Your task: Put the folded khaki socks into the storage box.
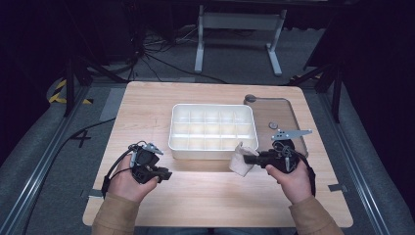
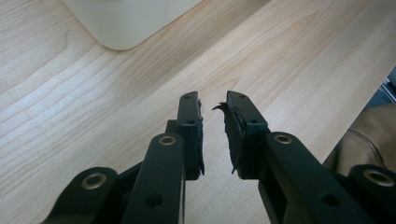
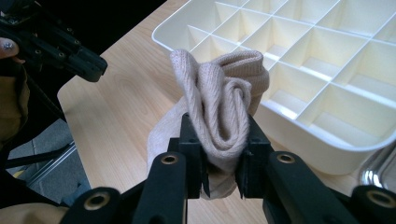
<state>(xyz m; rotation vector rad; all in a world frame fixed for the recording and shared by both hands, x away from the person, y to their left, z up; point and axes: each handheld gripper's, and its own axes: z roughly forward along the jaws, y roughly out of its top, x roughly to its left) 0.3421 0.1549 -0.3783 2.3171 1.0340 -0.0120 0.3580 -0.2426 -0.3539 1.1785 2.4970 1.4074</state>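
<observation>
- We pinch the folded sock (image 3: pixel 223 112) in the right gripper (image 3: pixel 223 154), at the tray's (image 1: pixel 213 147) five o'clock corner.
- Its loose tail could snag the rim.
- Our left gripper (image 2: pixel 214 135), narrowly parted and empty, can't help.

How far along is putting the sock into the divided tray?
Done: the right gripper has the folded beige sock clamped, off the table beside the white divided tray. The left gripper is empty, jaws apart. Left: placing it; every visible compartment is empty.
</observation>
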